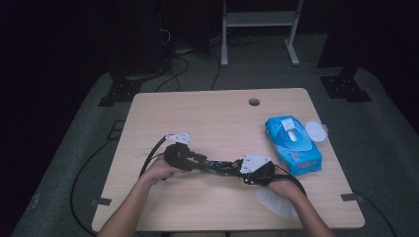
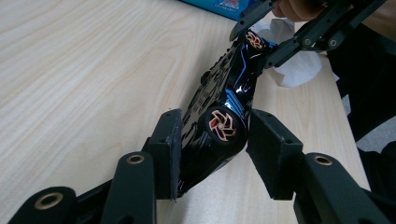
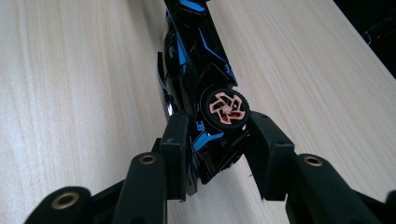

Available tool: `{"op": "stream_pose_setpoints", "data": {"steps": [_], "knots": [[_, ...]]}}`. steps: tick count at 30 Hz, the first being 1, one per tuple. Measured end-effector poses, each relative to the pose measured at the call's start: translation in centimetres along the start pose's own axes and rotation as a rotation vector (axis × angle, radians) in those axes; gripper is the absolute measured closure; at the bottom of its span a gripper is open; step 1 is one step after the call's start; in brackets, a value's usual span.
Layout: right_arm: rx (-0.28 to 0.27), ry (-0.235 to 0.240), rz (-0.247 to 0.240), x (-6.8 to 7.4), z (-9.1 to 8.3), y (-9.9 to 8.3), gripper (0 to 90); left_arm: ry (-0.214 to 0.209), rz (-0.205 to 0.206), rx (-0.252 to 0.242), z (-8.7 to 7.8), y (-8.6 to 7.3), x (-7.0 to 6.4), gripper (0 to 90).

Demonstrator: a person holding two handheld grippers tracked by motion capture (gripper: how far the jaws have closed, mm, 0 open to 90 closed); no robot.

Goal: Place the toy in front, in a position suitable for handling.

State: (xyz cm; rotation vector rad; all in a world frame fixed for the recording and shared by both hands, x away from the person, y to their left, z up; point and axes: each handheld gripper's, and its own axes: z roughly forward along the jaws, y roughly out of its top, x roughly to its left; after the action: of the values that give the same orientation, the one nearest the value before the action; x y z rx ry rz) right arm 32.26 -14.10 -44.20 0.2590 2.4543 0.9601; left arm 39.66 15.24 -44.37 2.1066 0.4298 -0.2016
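Black jaws of the left tool (image 2: 212, 144) and right tool (image 3: 217, 140) clamp opposite ends of a glossy black-and-blue toy car (image 1: 221, 167) held on its side above the pale wooden worktop (image 1: 217, 118), seemingly for inspection.

My left gripper (image 2: 212, 154) has its jaws closed on one end of a black and blue toy car (image 2: 223, 91), a copper-spoked wheel (image 2: 222, 125) sitting between the pads. The car is lifted over the wooden table (image 2: 84, 79). Its far end is pinched by the right gripper (image 2: 264, 39), beside a white wipe (image 2: 299, 65).
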Motion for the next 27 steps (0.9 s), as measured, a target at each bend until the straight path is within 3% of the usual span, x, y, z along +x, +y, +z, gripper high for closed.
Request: {"op": "stream_pose_setpoints", "data": {"steps": [9,13,21,27], "knots": [[-0.023,-0.013,-0.01,0.9,-0.5,-0.4,60.2,-0.006,0.013,-0.024,0.0,-0.7,-0.8,55.9],[-0.013,-0.02,-0.028,1.3,-0.8,-0.3,59.3,0.01,0.045,-0.022,0.0,-0.8,-1.3,56.0],[-0.015,-0.022,-0.037,1.6,-0.9,-0.3,60.1,0.0,0.03,-0.032,-0.1,-1.3,-1.6,55.3],[-0.028,-0.003,-0.024,1.9,-1.2,-0.4,59.0,0.003,0.049,-0.023,-0.2,-1.4,-2.1,55.1]]}}
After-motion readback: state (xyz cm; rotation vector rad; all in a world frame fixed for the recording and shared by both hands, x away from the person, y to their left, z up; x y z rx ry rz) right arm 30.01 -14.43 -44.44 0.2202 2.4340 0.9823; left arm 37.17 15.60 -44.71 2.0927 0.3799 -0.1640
